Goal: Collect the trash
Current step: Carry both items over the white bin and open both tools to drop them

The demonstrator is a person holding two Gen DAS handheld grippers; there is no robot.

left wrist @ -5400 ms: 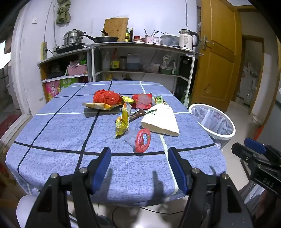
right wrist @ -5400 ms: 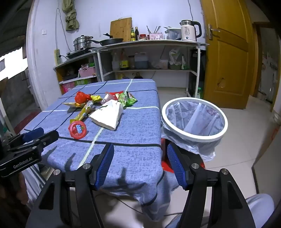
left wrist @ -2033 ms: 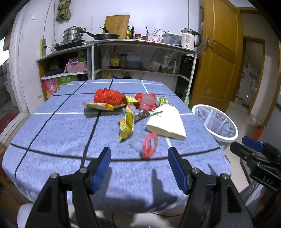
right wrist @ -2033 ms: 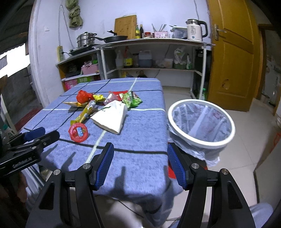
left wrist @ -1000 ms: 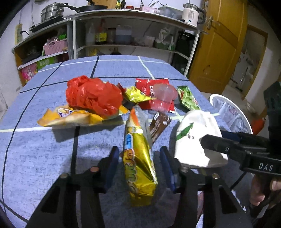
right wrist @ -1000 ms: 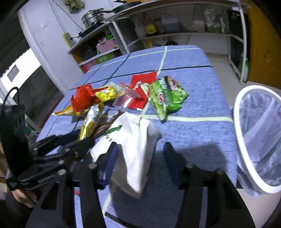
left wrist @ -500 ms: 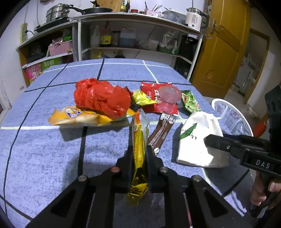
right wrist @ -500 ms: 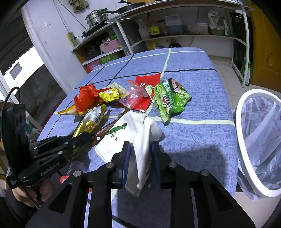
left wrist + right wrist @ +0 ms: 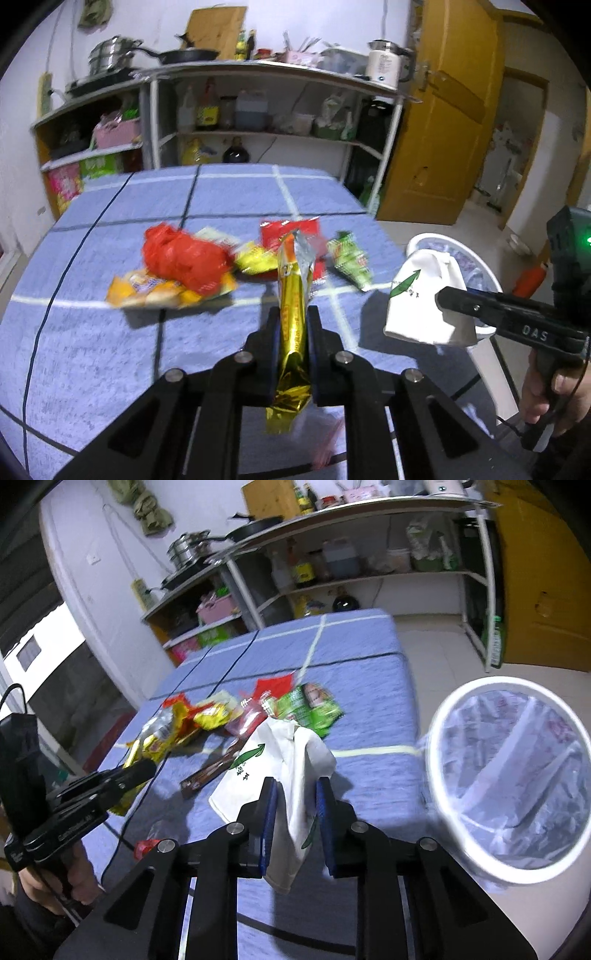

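Both tongs have just closed and lifted their pieces off the bench, the left tongs point(image 9: 293, 334) pinching the golden wrapper point(image 9: 291, 314) and the right tongs point(image 9: 295, 812) pinching the white bag point(image 9: 280, 760) beside the bench's right edge, so both can go to the bin point(image 9: 509, 871).

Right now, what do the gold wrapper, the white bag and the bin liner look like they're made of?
Gold wrapper: likely metallised plastic film; mirror-shiny, sharply creased, crinkled at its lower end.
White bag: matte and opaque, probably paper or a soft thin plastic; it hangs in loose folds, with green print. Hard to tell which.
Bin liner: thin translucent plastic, wrinkled and glossy, inside a white hoop.
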